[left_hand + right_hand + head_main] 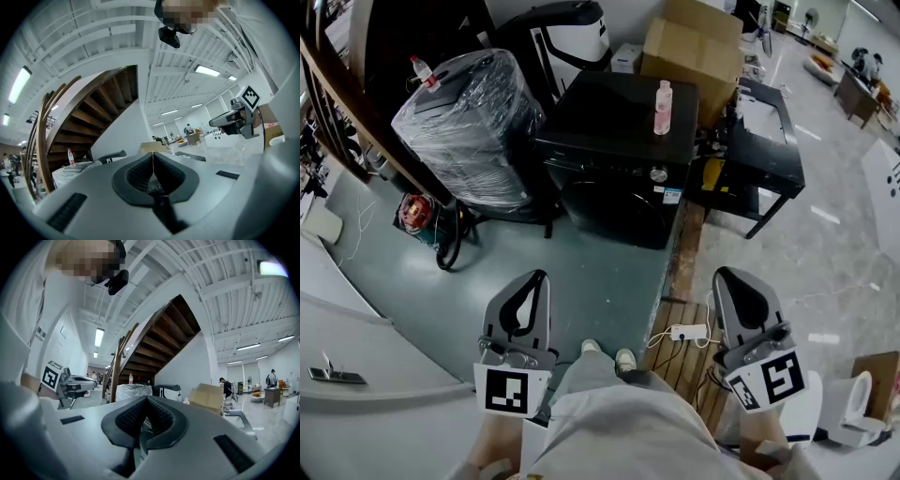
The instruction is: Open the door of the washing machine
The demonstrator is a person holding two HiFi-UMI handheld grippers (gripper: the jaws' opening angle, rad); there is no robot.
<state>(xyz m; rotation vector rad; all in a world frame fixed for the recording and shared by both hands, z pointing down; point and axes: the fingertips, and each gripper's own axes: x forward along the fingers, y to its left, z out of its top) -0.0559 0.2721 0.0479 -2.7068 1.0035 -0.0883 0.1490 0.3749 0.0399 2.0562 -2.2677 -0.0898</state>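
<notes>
Far left, a plastic-wrapped appliance stands on the floor. Nearer the person, the left gripper is held level, its jaws pressed together with nothing between them. Ahead and well apart from both grippers sits the black washing machine, a pink bottle on its top, its round front door facing the person and apparently closed. On the right, the right gripper is also level, jaws together and empty, above a wooden pallet.
</notes>
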